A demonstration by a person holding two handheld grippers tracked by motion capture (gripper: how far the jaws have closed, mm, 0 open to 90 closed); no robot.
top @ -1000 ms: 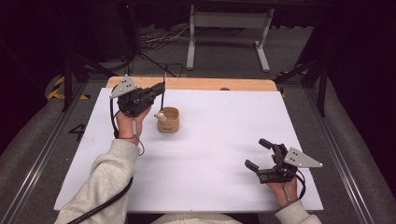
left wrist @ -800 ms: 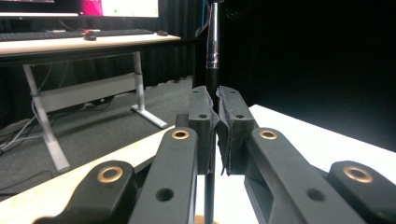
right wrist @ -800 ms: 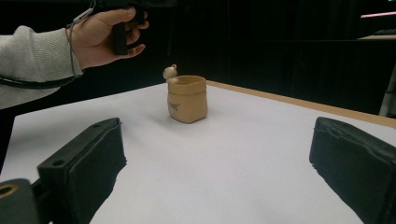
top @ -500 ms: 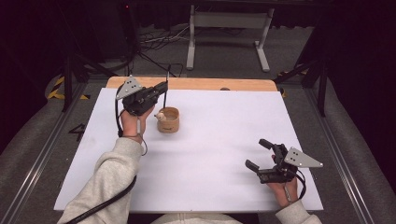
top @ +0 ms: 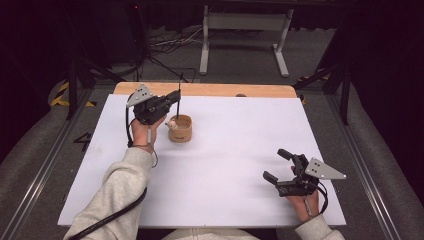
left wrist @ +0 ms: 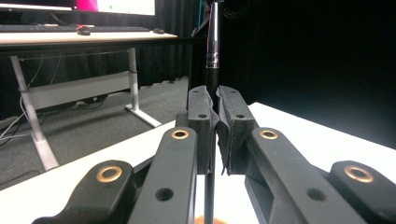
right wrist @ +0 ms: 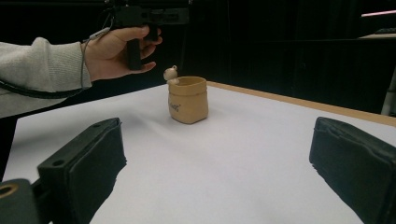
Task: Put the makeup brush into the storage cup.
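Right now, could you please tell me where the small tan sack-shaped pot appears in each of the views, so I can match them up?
High view: the small tan sack-shaped pot stands left of centre on the white table top, just right of the left gripper.
Left gripper view: a sliver of tan at the bottom edge, below the closed jaws, may be it; too little to tell.
Right gripper view: the pot stands upper centre.
Shared landmark: the thin black rod in the left gripper.

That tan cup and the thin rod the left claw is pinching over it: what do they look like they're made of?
The small tan sack-shaped cup looks like matte ceramic or wood: dull, rigid, softly rounded rim. That is uncertain. The thin black rod with a silver band looks like metal or lacquered wood; its silver section glints. The left claw is shut on it.
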